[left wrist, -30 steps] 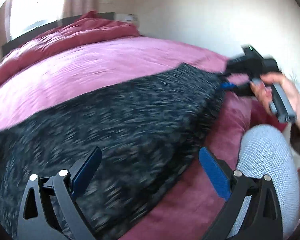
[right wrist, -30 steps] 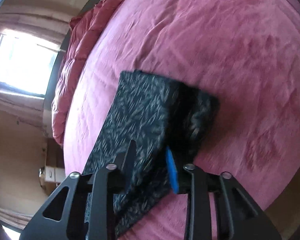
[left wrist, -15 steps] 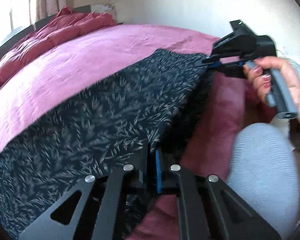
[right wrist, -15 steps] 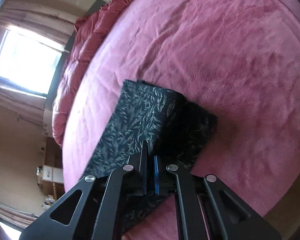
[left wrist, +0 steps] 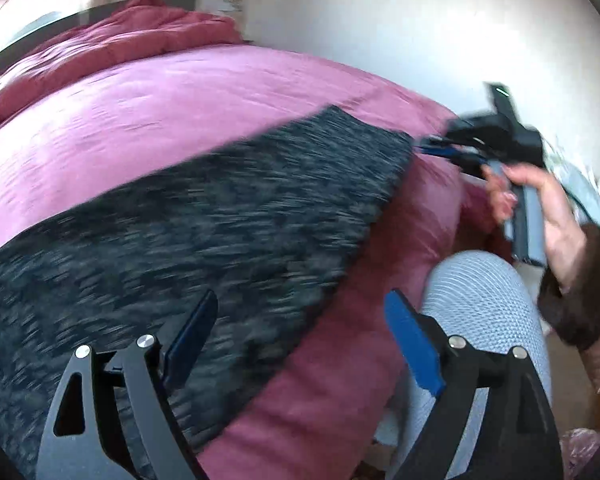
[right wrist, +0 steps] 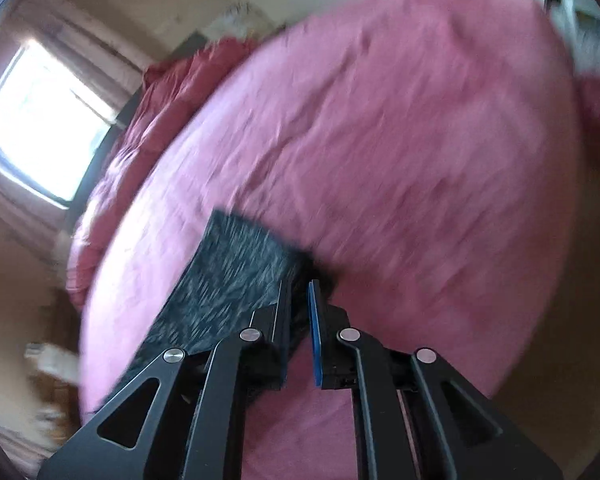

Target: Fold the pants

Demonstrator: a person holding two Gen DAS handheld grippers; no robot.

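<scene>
Our left tongs (left wrist: 300, 344) gape wide above the dark patterned pants (left wrist: 204, 220) lying flat on the pink bed (left wrist: 160, 96); our right tongs (right wrist: 298, 320), slightly parted, hold nothing at the pants' edge.

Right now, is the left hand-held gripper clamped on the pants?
No, the left hand-held gripper is wide open above the dark pants.

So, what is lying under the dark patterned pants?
The pants lie flat on the pink bedcover, which shows all around them. The part of the cover directly beneath is hidden by the fabric.
</scene>
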